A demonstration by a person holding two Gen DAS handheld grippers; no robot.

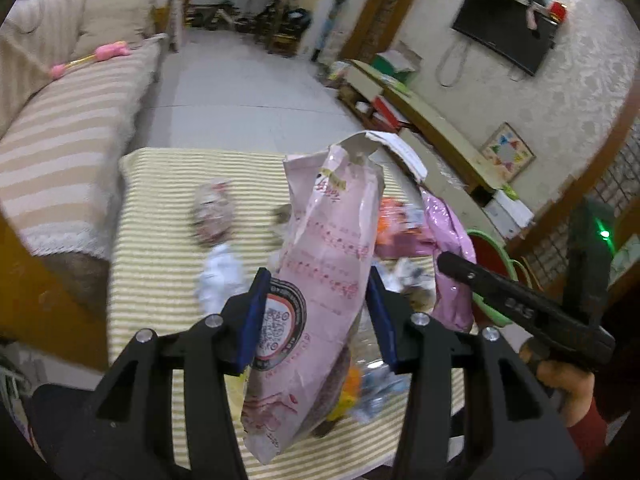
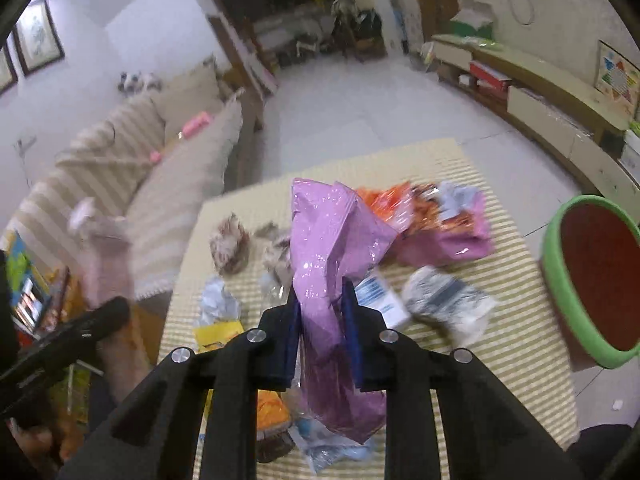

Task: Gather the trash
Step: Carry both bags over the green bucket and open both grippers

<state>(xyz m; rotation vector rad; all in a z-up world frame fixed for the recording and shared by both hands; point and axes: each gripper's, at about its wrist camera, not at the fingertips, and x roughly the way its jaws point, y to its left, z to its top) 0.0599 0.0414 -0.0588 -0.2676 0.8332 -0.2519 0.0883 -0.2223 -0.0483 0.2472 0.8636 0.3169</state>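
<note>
My left gripper (image 1: 316, 316) has its jaws clamped on one pale pink paper bag (image 1: 320, 276), lifted over the striped table (image 1: 160, 280); my right gripper (image 2: 322, 332) has its jaws clenched on one purple plastic bag (image 2: 332, 248). Crumpled wrappers (image 2: 448, 300) litter the table beyond, and one green basin (image 2: 560, 280) stands at its right.

A: Living room, pale tiled floor (image 1: 240, 92). Striped beige sofa (image 1: 60, 152) around 9 o'clock, doorway into a cluttered back room (image 1: 248, 4) at 12.

B: And the right side?

A: Flat TV (image 1: 504, 28) on a textured cream wall (image 1: 580, 92) at 2 o'clock, long low cabinet (image 2: 532, 92) under it. Two framed pictures (image 2: 38, 36) above the sofa.
</note>
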